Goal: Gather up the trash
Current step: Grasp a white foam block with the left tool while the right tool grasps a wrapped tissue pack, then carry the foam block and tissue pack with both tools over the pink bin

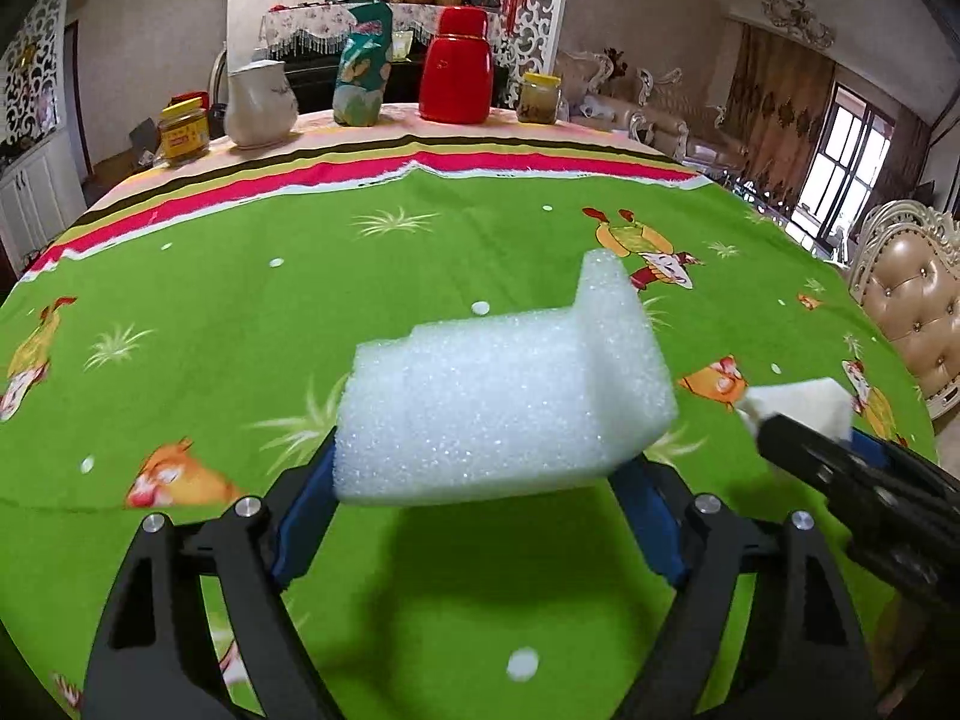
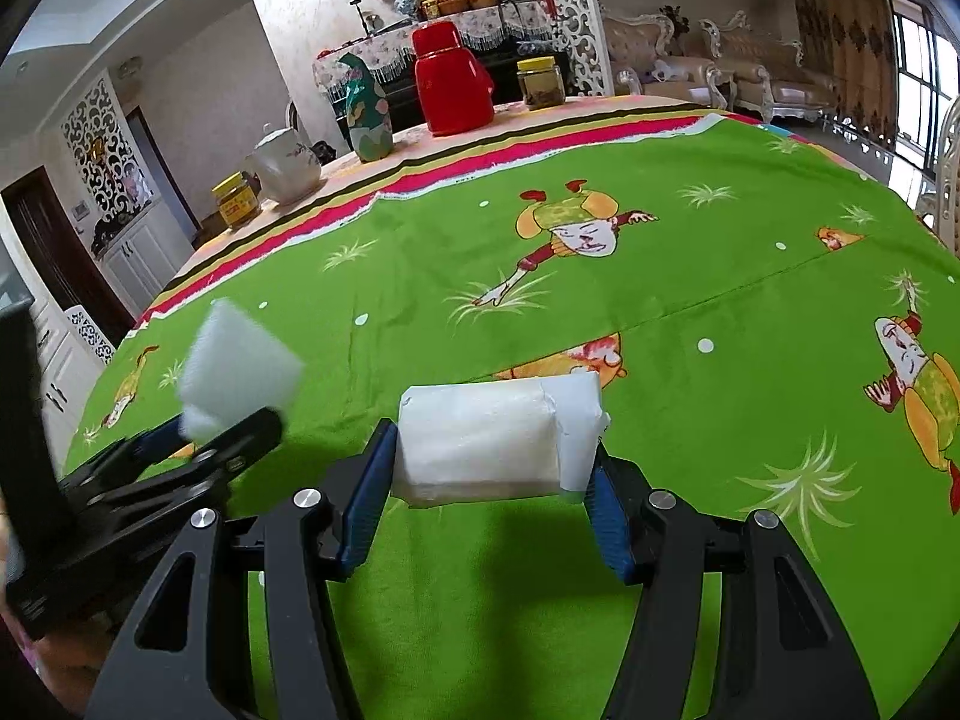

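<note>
Clamping both loads: left gripper (image 1: 480, 480) fingers squeeze light, squashy white L-shaped foam block (image 1: 504, 402), right gripper (image 2: 489, 492) fingers pinch soft white wrapped packet (image 2: 498, 438) across its ends.

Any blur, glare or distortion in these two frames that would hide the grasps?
Left wrist: foam block sharp between the left gripper fingers, shadow on the cloth below; right gripper at the edge is blurred. Right wrist: wrapped packet in focus; the foam at left looks smeared. Both views: strong fisheye bending, dark corners, window blown out.
</note>
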